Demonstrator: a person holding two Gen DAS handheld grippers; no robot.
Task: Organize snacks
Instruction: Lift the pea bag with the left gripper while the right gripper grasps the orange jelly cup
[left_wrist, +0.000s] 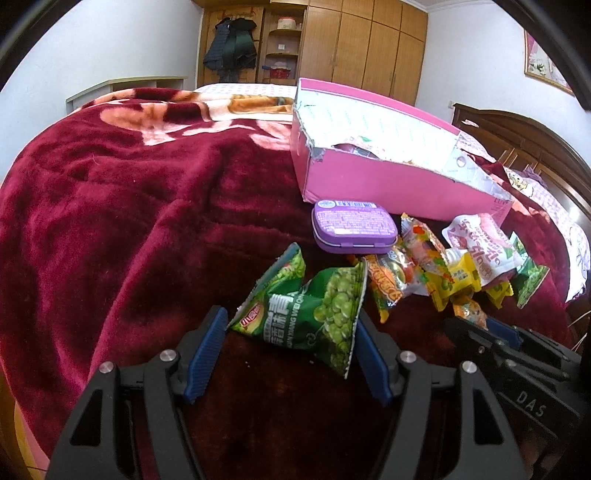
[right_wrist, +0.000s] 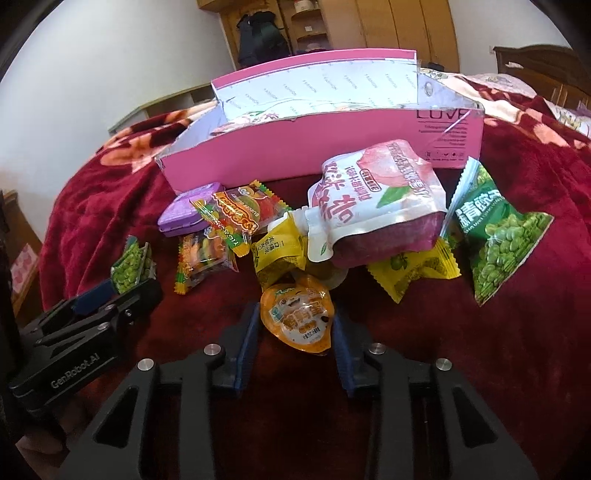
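Left gripper (left_wrist: 291, 328) pinches green pea packet (left_wrist: 314, 317) above bed blanket (left_wrist: 129, 206); right gripper (right_wrist: 295, 328) brackets orange jelly cup (right_wrist: 299, 317), grip uncertain. Pink box (right_wrist: 288, 155) well beyond. Risk: slick foil slips, cup rolls off soft blanket.

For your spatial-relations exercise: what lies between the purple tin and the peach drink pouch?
In the right wrist view, a colourful gummy candy packet lies between the purple tin and the peach drink pouch, overlapping the tin's edge.
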